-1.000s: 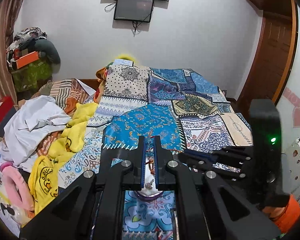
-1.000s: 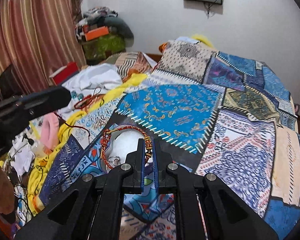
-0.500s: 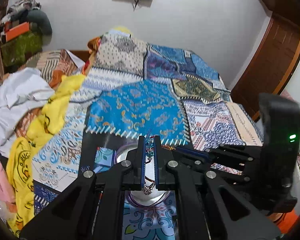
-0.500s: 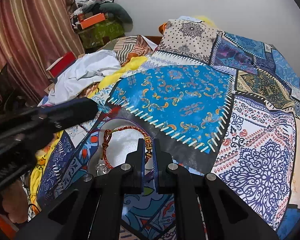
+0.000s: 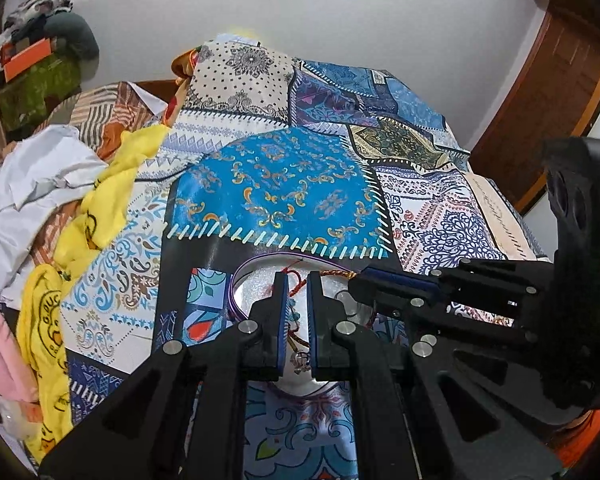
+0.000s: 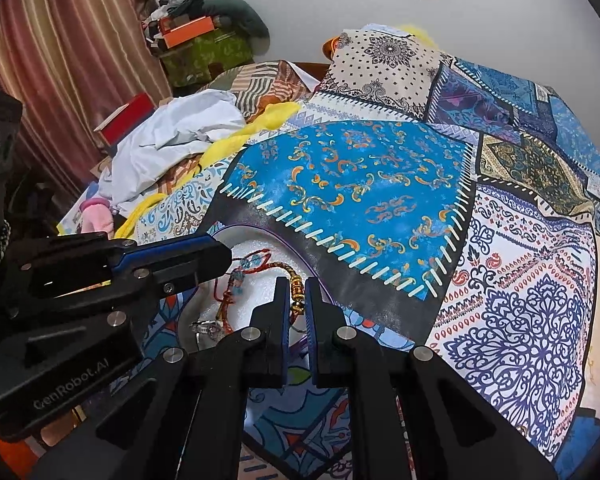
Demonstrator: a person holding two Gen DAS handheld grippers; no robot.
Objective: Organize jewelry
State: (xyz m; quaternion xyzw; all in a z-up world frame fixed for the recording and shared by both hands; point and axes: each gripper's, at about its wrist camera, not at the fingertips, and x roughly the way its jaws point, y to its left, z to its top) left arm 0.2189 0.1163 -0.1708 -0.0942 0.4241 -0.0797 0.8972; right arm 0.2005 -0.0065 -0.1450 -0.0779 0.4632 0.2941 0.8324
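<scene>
Patchwork cloth in blues covers a bed, seen from the left wrist. The left gripper hangs over a white tray with a purple rim, jaws closed on a thin red cord. A small silver ring lies below the fingers. The right gripper reaches in from the right.

From the right wrist, the right gripper is closed on a braided red-and-gold bracelet over the same tray. The left gripper pinches the bracelet's tasselled end, though blur makes that contact uncertain. Both grips share one loose string, so pulling apart could snag it or flick it onto the busy cloth, where it would be hard to find.
</scene>
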